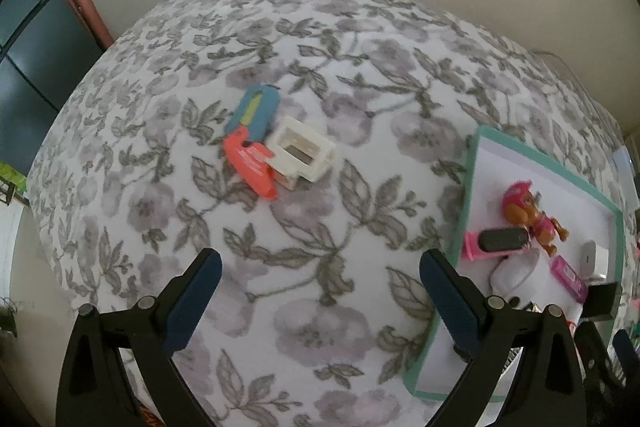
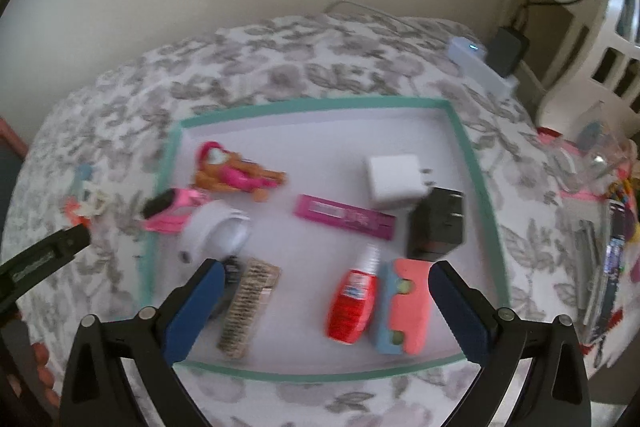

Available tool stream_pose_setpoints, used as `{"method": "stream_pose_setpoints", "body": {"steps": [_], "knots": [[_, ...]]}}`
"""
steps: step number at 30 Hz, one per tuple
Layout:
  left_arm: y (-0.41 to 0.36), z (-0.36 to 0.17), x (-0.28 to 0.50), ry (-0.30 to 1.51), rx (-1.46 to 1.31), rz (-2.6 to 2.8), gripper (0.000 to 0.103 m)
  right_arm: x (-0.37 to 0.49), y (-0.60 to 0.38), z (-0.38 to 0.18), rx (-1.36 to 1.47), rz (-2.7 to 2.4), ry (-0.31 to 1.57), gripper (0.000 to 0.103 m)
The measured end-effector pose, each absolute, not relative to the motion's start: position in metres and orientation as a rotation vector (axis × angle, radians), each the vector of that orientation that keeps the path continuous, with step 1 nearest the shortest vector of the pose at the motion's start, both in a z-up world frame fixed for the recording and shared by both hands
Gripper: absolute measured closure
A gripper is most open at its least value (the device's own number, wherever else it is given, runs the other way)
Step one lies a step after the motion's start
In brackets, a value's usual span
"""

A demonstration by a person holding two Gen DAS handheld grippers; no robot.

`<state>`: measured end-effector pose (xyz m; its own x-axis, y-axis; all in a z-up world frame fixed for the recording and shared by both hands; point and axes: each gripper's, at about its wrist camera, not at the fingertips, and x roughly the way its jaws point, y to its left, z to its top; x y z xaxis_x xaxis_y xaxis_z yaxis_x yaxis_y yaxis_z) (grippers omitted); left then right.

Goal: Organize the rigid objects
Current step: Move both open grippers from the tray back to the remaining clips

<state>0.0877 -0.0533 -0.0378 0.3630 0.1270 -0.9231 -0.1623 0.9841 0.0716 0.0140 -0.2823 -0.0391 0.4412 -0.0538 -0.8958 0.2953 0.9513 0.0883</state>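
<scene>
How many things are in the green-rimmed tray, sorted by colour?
Pink or red: 5 — toy dog, watch, pink packet, red bottle, coral block
White: 2 — charger, round case
Black: 1 — adapter
Tan: 1 — brush
Total: 9

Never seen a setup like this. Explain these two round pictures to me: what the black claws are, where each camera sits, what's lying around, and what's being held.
The black claws are hand-held two-finger grippers, one in each of a person's hands; no robot arm is involved. Each round picture comes from a fisheye camera on a gripper, looking along its fingers.

The left gripper is open above a flowered cloth, facing a blue clip, a coral clip and a white plastic frame.

The right gripper is open over a teal-rimmed tray holding a toy pup, a white charger, a red bottle and a brush.

Neither gripper holds anything.
</scene>
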Motion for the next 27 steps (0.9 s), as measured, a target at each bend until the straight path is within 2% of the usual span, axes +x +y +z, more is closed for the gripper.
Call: {"method": "stream_pose_setpoints", "body": {"steps": [17, 27], "knots": [[0.068, -0.041, 0.108, 1.198, -0.264, 0.376, 0.004, 0.026, -0.221, -0.023, 0.205, -0.025, 1.034, 0.0], [0.073, -0.056, 0.129, 1.224, -0.261, 0.288, 0.004, 0.052, -0.194, -0.01, 0.177, 0.032, 0.996, 0.0]]}}
